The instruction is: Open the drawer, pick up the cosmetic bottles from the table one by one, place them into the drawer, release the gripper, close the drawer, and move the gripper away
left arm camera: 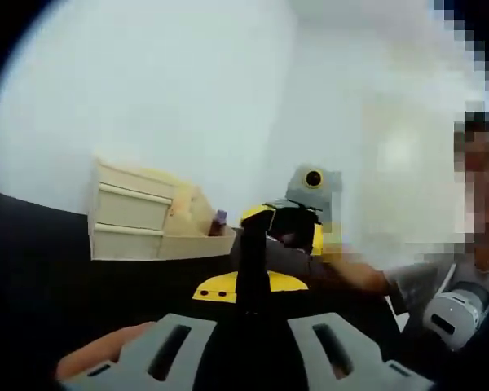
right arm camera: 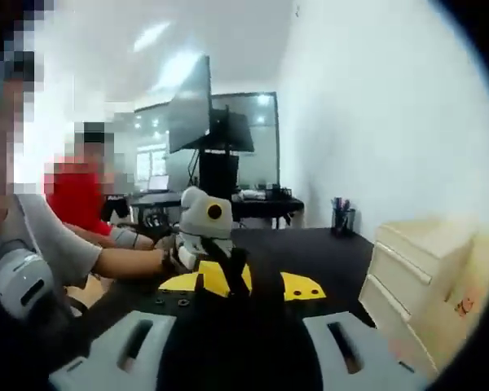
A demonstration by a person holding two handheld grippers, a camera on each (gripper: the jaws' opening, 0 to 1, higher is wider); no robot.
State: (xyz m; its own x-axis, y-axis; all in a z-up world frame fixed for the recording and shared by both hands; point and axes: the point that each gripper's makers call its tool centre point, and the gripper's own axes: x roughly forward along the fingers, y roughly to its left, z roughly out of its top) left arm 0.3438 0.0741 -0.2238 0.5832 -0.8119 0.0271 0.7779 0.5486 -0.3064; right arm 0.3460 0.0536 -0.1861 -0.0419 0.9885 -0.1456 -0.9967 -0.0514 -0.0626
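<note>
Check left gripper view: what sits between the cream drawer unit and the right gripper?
A purple-capped bottle, by the drawer unit front, just left of the right gripper, seen in the left gripper view. Blurred, so contact is unclear.

— What's the counter (right arm camera: 334,257) like?
— Dark, black-topped.
— What sits on it?
— A cream drawer unit (left arm camera: 130,213) near the white wall, and a pen cup (right arm camera: 342,220) farther back.

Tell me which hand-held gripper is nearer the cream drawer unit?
Right, probably. The right hand-held gripper has the drawer unit close at its side; the left hand-held gripper sees it farther off, across the black table.
</note>
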